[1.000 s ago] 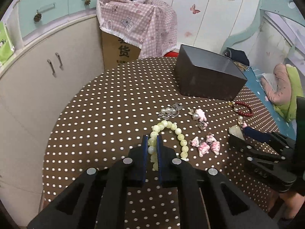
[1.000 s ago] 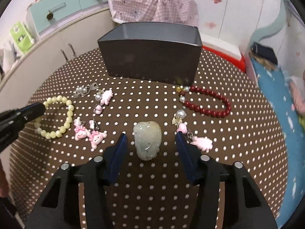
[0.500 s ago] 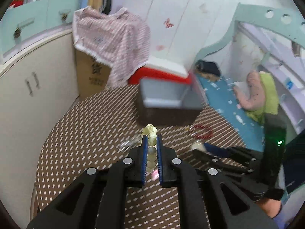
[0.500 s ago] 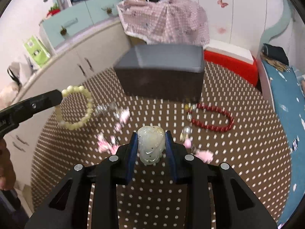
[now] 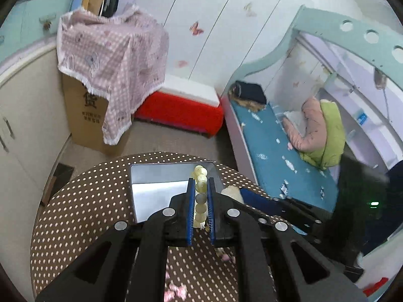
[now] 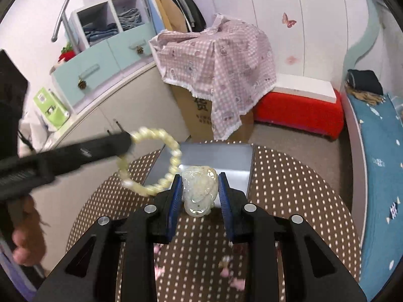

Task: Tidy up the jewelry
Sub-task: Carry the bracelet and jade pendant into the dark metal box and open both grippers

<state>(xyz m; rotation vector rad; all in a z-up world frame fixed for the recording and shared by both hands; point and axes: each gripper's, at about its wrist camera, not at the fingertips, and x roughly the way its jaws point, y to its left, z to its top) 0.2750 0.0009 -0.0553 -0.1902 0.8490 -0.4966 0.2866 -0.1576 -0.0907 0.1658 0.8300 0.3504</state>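
While over box (image 5: 161,176): both loads airborne
Left tool (image 5: 200,197): clenched on bracelet (image 5: 200,191)
Right tool (image 6: 199,192): clamping pendant (image 6: 200,188)
Risk: early release, bracelet snagging rim, pendant chipping

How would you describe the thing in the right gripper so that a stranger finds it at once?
Start at the round polka-dot table and find the grey box on it. Just before the box, the right gripper clamps a pale green carved pendant. It is one solid lump, unlike the beaded bracelet the left gripper holds.
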